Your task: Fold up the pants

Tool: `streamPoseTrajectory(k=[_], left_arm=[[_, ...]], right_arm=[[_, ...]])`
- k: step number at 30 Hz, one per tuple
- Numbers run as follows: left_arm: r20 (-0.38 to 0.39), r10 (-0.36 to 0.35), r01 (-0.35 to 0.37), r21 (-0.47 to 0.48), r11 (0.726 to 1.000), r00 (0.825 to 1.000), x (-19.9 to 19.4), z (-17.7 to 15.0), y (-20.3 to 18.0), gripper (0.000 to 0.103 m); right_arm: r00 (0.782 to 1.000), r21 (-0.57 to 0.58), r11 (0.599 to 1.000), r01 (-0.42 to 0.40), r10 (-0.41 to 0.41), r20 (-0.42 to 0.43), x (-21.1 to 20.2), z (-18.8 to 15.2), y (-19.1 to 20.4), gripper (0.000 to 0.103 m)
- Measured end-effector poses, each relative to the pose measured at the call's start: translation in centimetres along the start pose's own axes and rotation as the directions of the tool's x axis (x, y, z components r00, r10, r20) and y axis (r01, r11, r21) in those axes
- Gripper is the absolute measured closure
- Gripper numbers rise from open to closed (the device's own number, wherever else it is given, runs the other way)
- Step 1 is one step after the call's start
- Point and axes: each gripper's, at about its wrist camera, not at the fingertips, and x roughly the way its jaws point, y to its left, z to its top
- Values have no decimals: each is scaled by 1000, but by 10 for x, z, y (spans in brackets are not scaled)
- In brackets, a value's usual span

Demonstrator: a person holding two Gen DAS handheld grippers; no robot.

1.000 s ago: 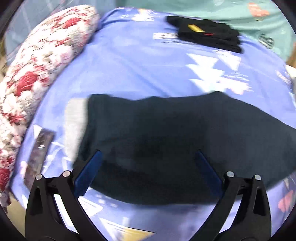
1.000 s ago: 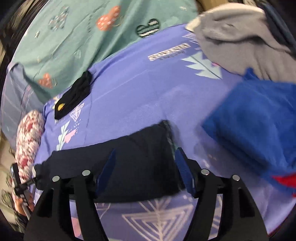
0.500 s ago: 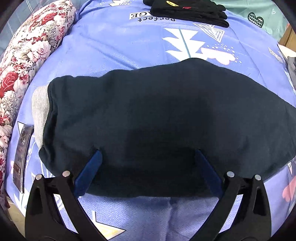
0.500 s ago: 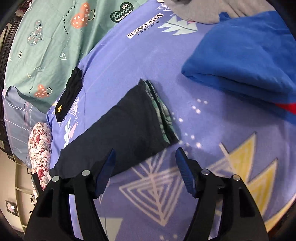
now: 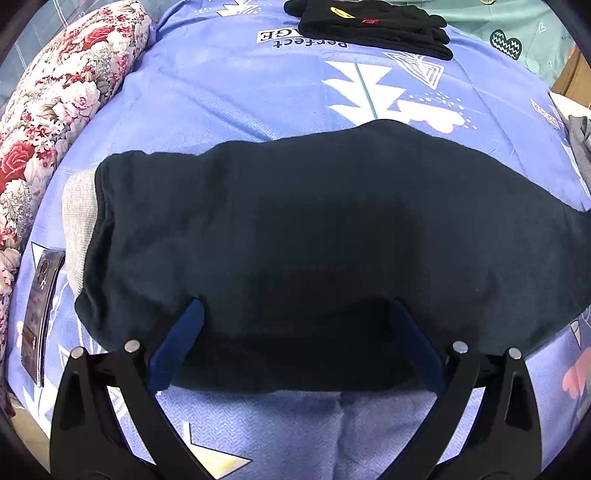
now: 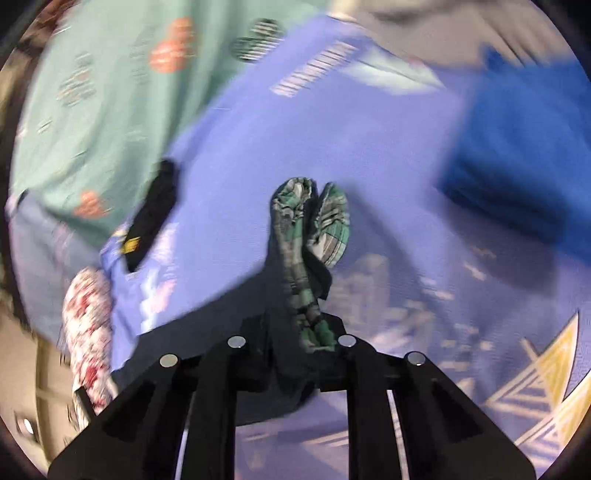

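My left gripper [image 5: 293, 339] sits wide apart over the near edge of the pants [image 5: 332, 240], gripping nothing, its blue fingers [image 5: 177, 343] resting on the cloth, I judge to pin that side flat on the bed [image 5: 229, 92]. My right gripper [image 6: 293, 332] is pinched together on the other end of the pants [image 6: 303, 266], checked lining showing (that view is blurred), lifted so I can carry it over for the fold. A phone [image 5: 38, 314] lies at the bed's left edge, by the flowered pillow [image 5: 55, 96]. Far off, black gloves [image 5: 373, 26] lie near the bed's far edge.
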Motion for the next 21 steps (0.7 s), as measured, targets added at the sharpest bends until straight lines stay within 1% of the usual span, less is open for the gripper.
streamPoseTrajectory(k=[1,2,3,4,5,7,8,9,11,13,14,16,17,18,19,20,21], left_arm=[[3,-6,6,0,1000,1000,-2,0,0,2],[21,-27,27,7,1000,999,-7,0,0,2],[40,-54,53,17,998,998,-12,-2,0,2],[62,-80,79,27,997,995,-17,-3,0,2],[80,-90,88,31,996,993,-24,-5,1,2],[84,-79,77,18,997,993,-28,-6,7,2],[81,-75,75,4,997,994,-29,-7,11,2],[74,-71,73,-21,997,995,-29,-8,19,2],[63,-63,66,-61,996,996,-28,-9,32,2],[69,-51,57,-88,994,996,-30,-12,44,2],[76,-45,52,-92,994,996,-31,-13,47,2],[90,-40,49,-89,995,995,-34,-14,52,2],[91,-40,48,-90,995,995,-34,-14,52,2],[82,-40,47,-93,995,996,-32,-13,52,2],[76,-42,49,-94,994,996,-31,-12,52,2],[69,-48,55,-95,994,996,-29,-11,50,2],[66,-48,54,-94,994,997,-28,-10,49,2]], right_arm=[[999,-58,997,-41,40,-14,1,1,25,86],[998,-90,994,-66,64,-26,3,0,39,86],[993,-135,984,-112,104,-62,10,-3,63,86],[987,-159,977,-145,131,-95,17,-6,78,86],[979,-180,968,-176,154,-134,27,-10,93,86],[958,-228,945,-234,185,-219,58,-25,130,86],[951,-241,938,-248,189,-245,69,-31,141,86],[937,-259,927,-270,192,-290,88,-42,158,86],[918,-280,915,-290,183,-353,115,-59,178,86],[901,-320,901,-292,146,-409,141,-81,196,86],[898,-349,897,-272,106,-428,156,-93,205,85],[892,-391,886,-249,52,-450,171,-107,214,79],[880,-419,875,-244,19,-475,179,-114,216,69],[872,-423,870,-252,15,-489,181,-118,218,53],[857,-408,864,-296,51,-513,181,-121,220,44],[846,-399,857,-325,75,-528,177,-121,221,38],[835,-389,855,-344,89,-542,175,-121,223,38]])
